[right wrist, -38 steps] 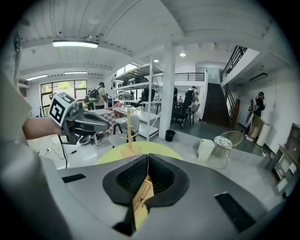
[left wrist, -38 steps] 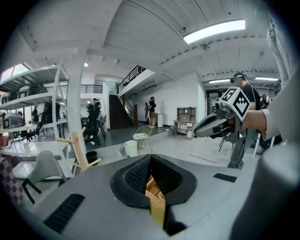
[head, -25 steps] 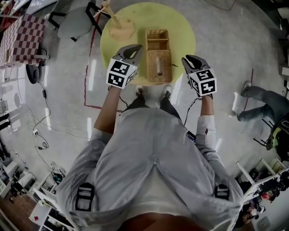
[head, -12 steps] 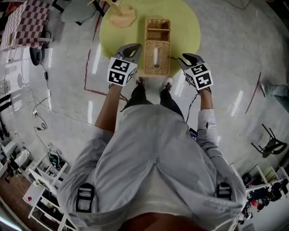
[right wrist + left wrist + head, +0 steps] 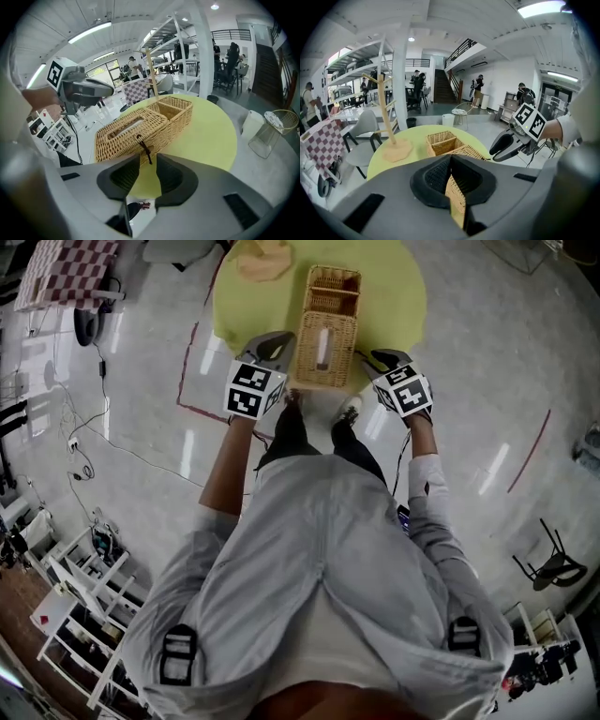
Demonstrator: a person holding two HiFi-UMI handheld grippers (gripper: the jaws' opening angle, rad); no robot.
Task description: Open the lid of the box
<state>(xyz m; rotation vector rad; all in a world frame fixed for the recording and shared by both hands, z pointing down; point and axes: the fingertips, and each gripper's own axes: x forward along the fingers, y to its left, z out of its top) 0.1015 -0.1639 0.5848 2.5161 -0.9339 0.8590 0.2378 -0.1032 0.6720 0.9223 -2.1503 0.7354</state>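
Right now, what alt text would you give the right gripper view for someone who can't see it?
A closed wicker box sits on a round yellow table, its dark latch facing the right tongs, whose jaws have just been opening and stand apart with nothing gripped. The left tongs hover at the box's far side, upper left.

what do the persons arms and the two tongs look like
Both the left tongs and right tongs have grey shells with black ribbed pads and carry a white cube of black square markers. A dark cable hangs from the right one. The person wears a light grey shirt; a white sleeve covers the right forearm, the left forearm is bare.
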